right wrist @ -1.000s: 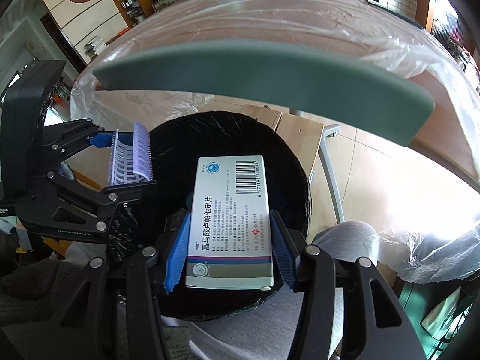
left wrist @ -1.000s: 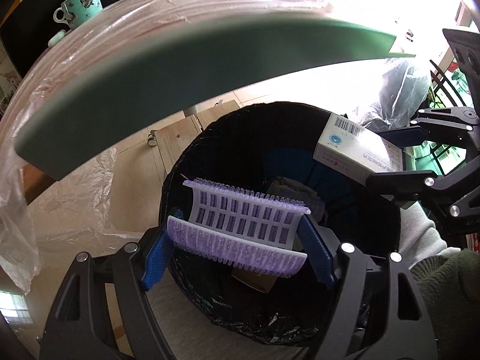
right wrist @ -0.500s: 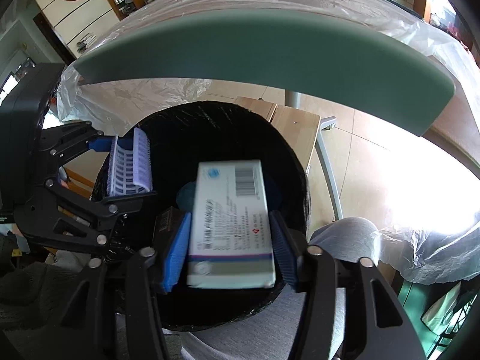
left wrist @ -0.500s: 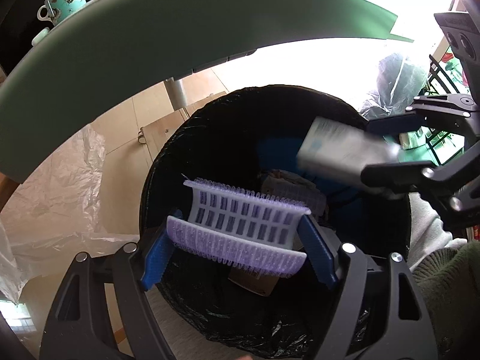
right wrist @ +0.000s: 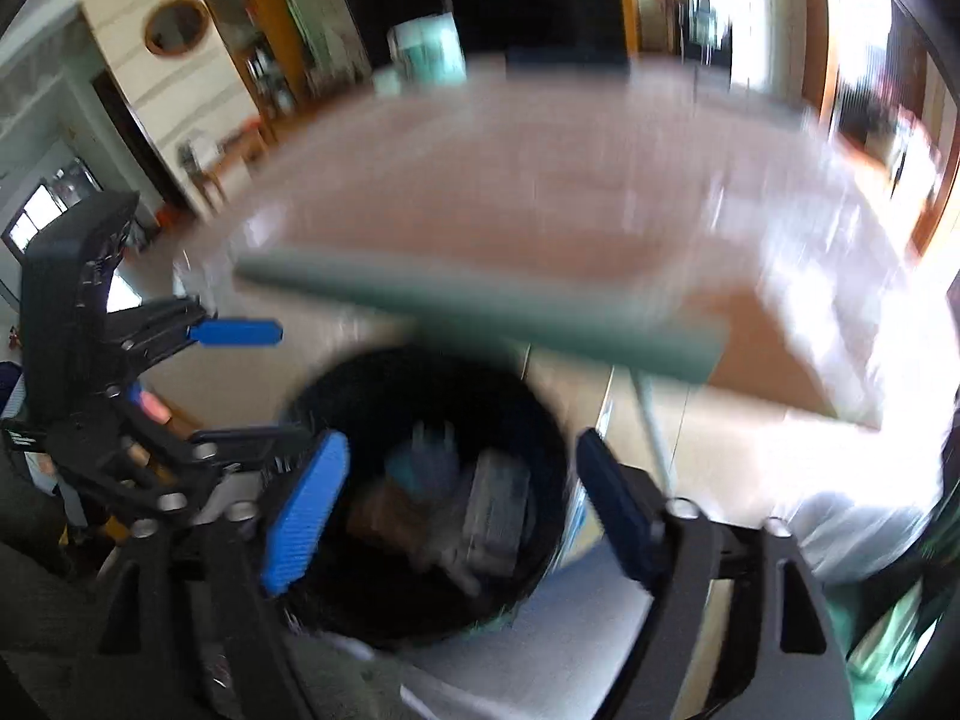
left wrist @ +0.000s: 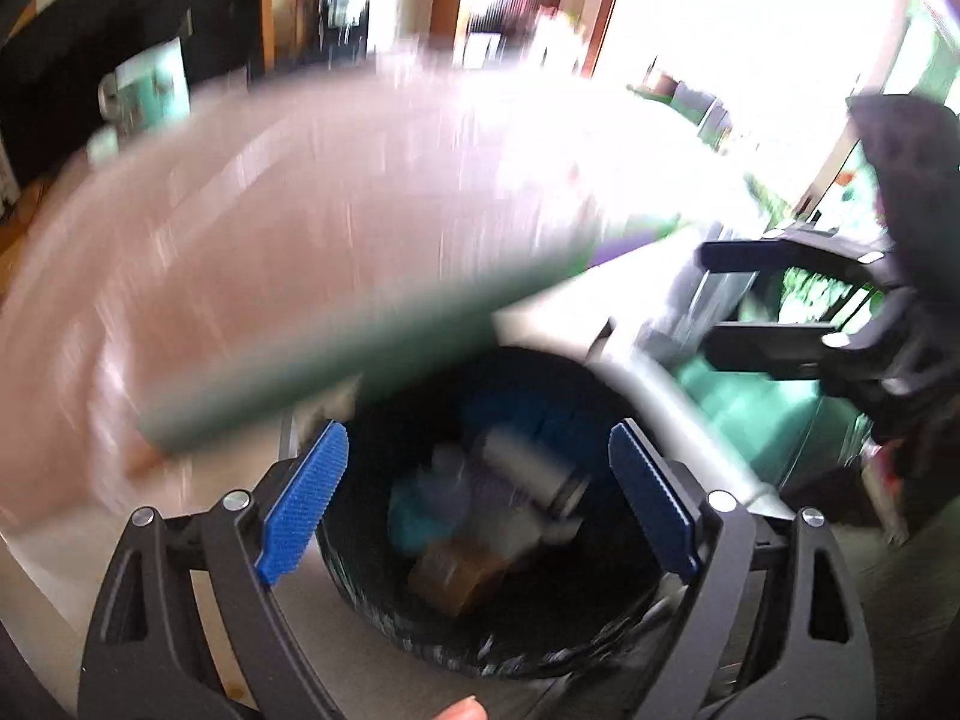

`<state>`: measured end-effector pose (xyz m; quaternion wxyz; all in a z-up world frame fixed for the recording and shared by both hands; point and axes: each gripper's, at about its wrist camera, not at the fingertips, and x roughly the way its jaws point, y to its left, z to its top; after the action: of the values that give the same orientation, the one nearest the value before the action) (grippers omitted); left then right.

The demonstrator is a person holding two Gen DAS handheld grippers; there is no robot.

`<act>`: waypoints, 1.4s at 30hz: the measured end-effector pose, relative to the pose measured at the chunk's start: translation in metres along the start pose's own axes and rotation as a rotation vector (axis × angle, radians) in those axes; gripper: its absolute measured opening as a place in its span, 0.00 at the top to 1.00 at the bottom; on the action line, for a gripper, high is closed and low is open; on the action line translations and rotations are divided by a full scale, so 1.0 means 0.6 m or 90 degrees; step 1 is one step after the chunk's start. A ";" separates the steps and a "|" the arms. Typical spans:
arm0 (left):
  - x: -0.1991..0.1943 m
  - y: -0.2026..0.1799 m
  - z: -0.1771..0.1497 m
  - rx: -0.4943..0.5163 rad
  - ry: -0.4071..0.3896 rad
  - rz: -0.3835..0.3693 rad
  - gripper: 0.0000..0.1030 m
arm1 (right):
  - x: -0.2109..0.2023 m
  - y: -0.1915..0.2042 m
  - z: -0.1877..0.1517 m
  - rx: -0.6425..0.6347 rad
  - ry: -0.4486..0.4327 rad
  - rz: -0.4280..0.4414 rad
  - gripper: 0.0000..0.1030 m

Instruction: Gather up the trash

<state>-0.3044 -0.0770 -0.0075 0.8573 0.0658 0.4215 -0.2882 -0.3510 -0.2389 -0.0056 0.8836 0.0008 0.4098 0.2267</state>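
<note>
Both views are blurred by motion. A black-lined trash bin (left wrist: 600, 648) (right wrist: 540, 420) stands on the floor below the table edge. Inside lie the white medicine box (right wrist: 495, 516) (left wrist: 528, 468), the purple plastic piece (left wrist: 474, 492) and a brown box (left wrist: 459, 570). My left gripper (left wrist: 480, 498) is open and empty above the bin; it also shows at the left of the right wrist view (right wrist: 240, 384). My right gripper (right wrist: 462, 504) is open and empty above the bin; it also shows at the right of the left wrist view (left wrist: 762, 300).
The table (left wrist: 270, 240) (right wrist: 540, 192) has a green edge and a plastic sheet over its top. A teal mug (left wrist: 153, 90) (right wrist: 429, 54) stands at its far side. A metal table leg (right wrist: 654, 438) runs down beside the bin.
Both grippers have opened. The purple plastic piece and the medicine box have dropped into the bin. Both grippers have tilted up and pulled back from the bin.
</note>
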 end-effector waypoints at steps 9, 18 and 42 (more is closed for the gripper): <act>0.007 0.169 0.197 -0.106 -0.120 0.198 0.01 | 0.064 -0.157 0.236 0.102 -0.145 -0.165 0.04; 0.124 0.334 0.240 -0.215 -0.052 0.248 0.02 | 0.225 -0.289 0.299 0.146 -0.040 -0.241 0.04; 0.210 0.393 0.261 -0.244 0.015 0.295 0.01 | 0.283 -0.354 0.300 0.168 0.029 -0.295 0.03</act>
<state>-0.0071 0.0066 -0.0342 0.8920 0.0007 0.4520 0.0005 -0.0405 -0.3281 -0.0488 0.8948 0.0168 0.4446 -0.0369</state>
